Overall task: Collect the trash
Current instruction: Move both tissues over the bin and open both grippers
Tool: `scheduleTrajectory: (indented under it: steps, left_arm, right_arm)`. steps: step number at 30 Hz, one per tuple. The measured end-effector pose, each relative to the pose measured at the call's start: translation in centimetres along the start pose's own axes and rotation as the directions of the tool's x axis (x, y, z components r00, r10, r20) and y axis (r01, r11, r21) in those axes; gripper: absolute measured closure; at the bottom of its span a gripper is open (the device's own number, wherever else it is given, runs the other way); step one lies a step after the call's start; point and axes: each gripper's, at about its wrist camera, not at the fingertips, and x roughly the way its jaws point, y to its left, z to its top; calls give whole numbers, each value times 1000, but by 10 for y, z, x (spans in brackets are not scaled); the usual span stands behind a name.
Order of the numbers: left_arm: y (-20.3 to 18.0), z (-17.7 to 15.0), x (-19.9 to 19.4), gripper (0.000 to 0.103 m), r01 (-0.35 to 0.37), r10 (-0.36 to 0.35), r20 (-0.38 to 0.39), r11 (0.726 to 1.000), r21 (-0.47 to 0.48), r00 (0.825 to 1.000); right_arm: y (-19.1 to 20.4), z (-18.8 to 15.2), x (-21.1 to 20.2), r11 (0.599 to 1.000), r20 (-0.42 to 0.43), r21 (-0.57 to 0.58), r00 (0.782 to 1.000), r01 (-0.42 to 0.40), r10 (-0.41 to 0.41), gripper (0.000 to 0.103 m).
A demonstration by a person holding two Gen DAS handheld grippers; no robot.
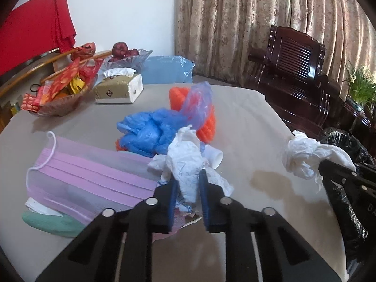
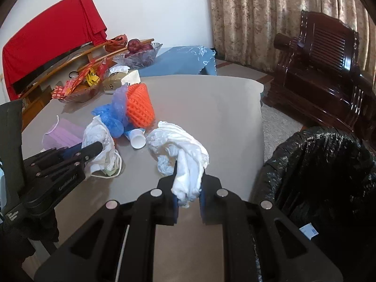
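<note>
Trash pile: crumpled blue plastic bag (image 1: 150,132), orange foam net (image 2: 139,107), thin violet-blue bag (image 1: 198,104) and a small white paper cup (image 2: 137,139) lie heaped near the middle of the counter (image 2: 206,108).
Left hand-held gripper (image 1: 189,195): clenched on a crumpled white tissue with blue markings (image 1: 185,162); the blue pads press both its sides, and the wad sits at the near edge of the pile, touching the cup.
Right hand-held gripper (image 2: 188,196): clenched on a white crumpled tissue wad (image 2: 181,145), which sticks out forward past the fingertips over the counter's right part.
Face mask: pink face mask (image 1: 94,176) lies flat on the counter left of the left gripper, its white ear loop curling out; a pale green piece (image 1: 51,222) peeks out under its near edge.
Bin: black-lined trash bin (image 2: 324,174) stands just off the counter's right edge, near the right gripper.
Far end of counter: tissue box (image 1: 119,88), snack basket (image 1: 63,91) and glass bowl of apples (image 1: 128,57).
Background: red cloth (image 2: 51,37), curtain (image 1: 258,23), dark wooden chair (image 2: 329,70).
</note>
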Motion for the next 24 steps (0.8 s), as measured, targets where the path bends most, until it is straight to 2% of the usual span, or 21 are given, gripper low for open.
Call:
scheduleTrajectory:
  steps: [2, 10, 15, 24]
  left_arm:
    - [-4, 1, -6, 93, 3, -4, 20, 1000, 13, 1000]
    - [-19, 17, -52, 94, 35, -39, 106, 999, 33, 994]
    - [-32, 25, -76, 94, 59, -64, 138, 997, 42, 988]
    - [-55, 33, -107, 94, 104, -116, 175, 992, 76, 978]
  right_arm:
    - [0, 1, -4, 1000, 12, 7, 1000, -2, 2, 90]
    - [3, 14, -38, 1000, 96, 15, 995, -7, 6, 90]
    - [1, 22, -68, 1000, 155, 16, 988, -6, 4, 90]
    - [-12, 21, -109, 999, 212, 39, 977, 13, -21, 90]
